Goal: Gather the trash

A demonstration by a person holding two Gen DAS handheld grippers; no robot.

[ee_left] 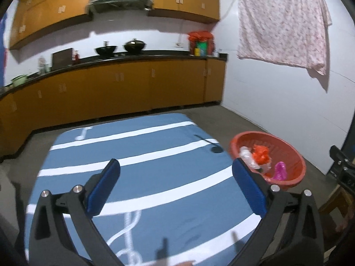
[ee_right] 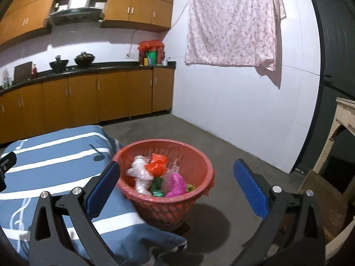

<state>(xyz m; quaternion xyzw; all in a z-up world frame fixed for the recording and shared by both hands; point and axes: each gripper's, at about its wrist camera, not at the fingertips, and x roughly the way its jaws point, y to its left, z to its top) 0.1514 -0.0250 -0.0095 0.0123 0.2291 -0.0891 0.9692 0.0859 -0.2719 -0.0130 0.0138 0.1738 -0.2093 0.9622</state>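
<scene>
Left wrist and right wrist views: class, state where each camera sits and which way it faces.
Left wrist: on the left gripper, above the striped blue cloth, facing the kitchen counter; its open fingers show.
Right wrist: on the right gripper, facing the red basket of trash; its open fingers show.
Shared: cloth, basket, counter, hanging pink sheet.

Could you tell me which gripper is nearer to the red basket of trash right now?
Right. The right gripper, jaws open and empty, hangs just in front of the red basket; the left gripper, also open, is over the blue striped cloth beside it.
</scene>
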